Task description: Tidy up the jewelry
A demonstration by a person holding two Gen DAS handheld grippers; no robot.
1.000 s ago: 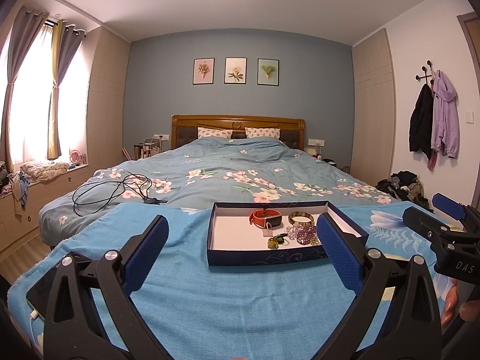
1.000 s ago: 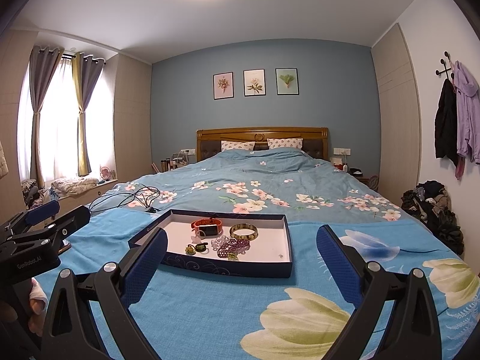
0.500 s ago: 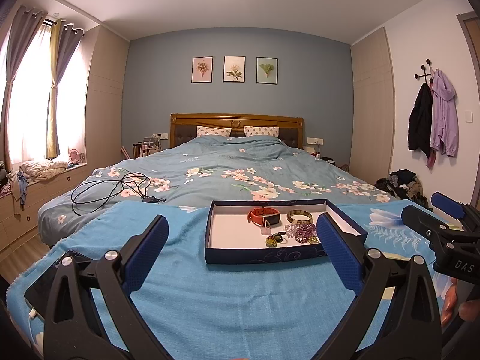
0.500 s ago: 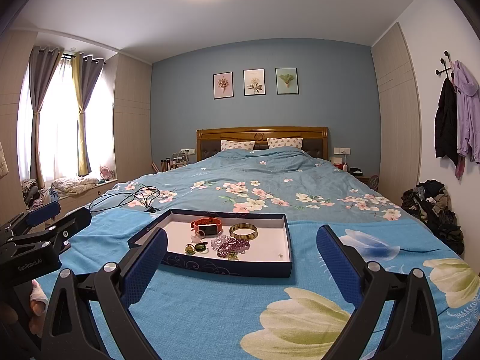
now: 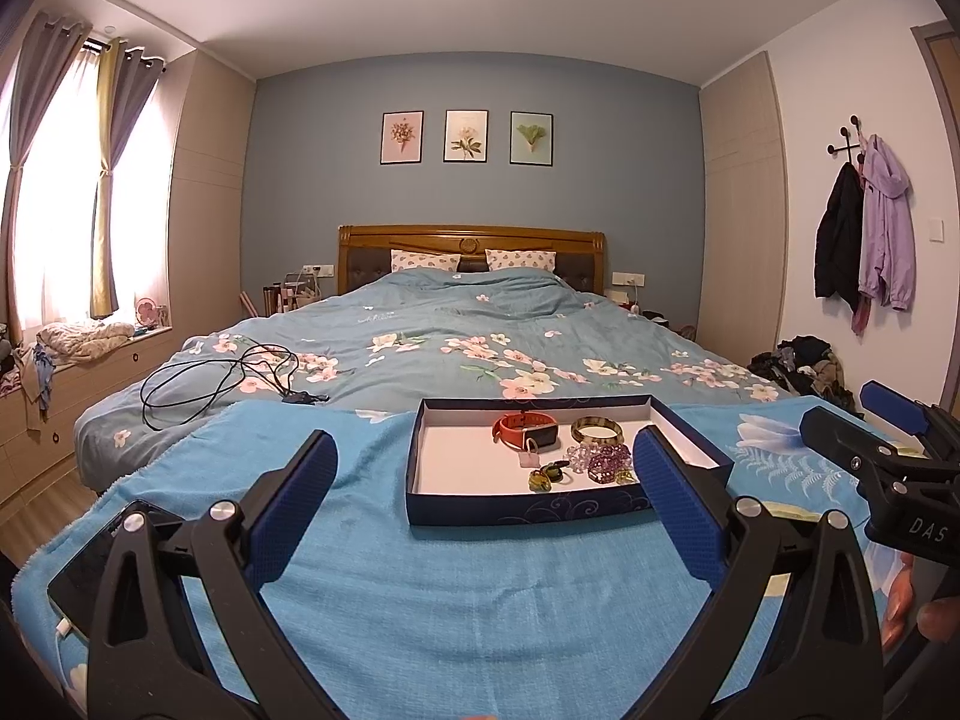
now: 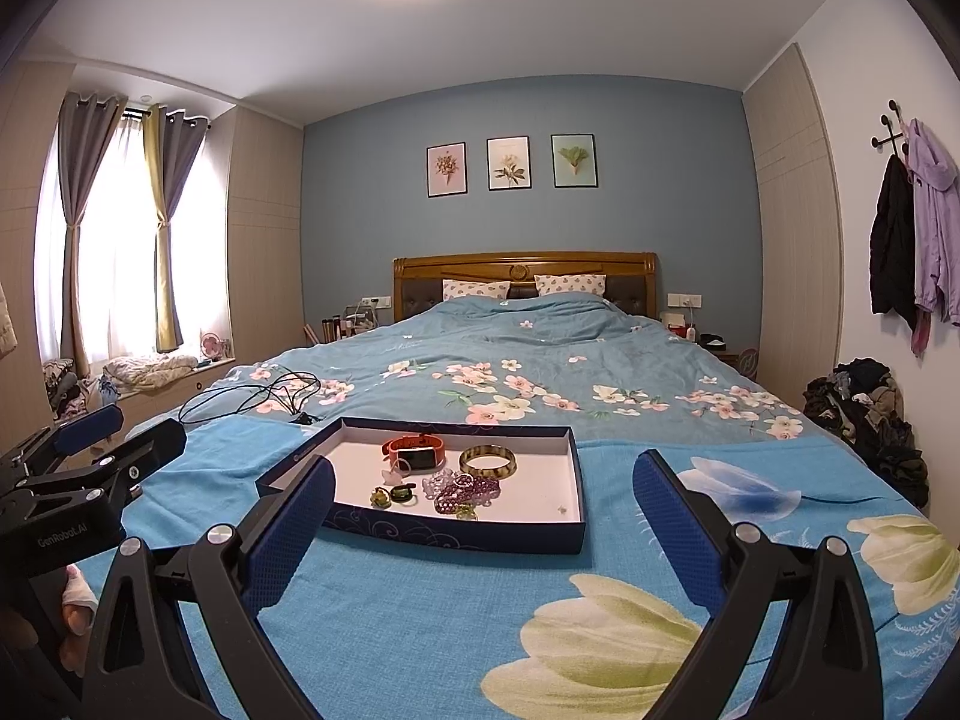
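A dark blue tray (image 5: 528, 507) (image 6: 456, 534) with a white floor lies on the blue towel at the foot of the bed. Inside it sit an orange watch (image 5: 528, 429) (image 6: 416, 451), a yellowish bangle (image 5: 597, 431) (image 6: 488, 461), a purple bead bracelet (image 5: 606, 459) (image 6: 465, 491) and small green pieces (image 5: 546, 477) (image 6: 390, 495). My left gripper (image 5: 483, 504) hovers open in front of the tray with nothing between its fingers. My right gripper (image 6: 483, 516) is open too, near the tray's front right. Each gripper shows at the edge of the other's view.
A phone (image 5: 96, 564) lies on the towel at the front left. A black cable (image 5: 222, 378) (image 6: 252, 399) is coiled on the floral duvet behind the tray. Clothes are piled on the floor at the right (image 6: 864, 414). A window bench (image 5: 78, 348) runs along the left.
Both grippers stay open and almost still. The left wrist view drifts slightly, so the tray sits a little lower and to the left in it.
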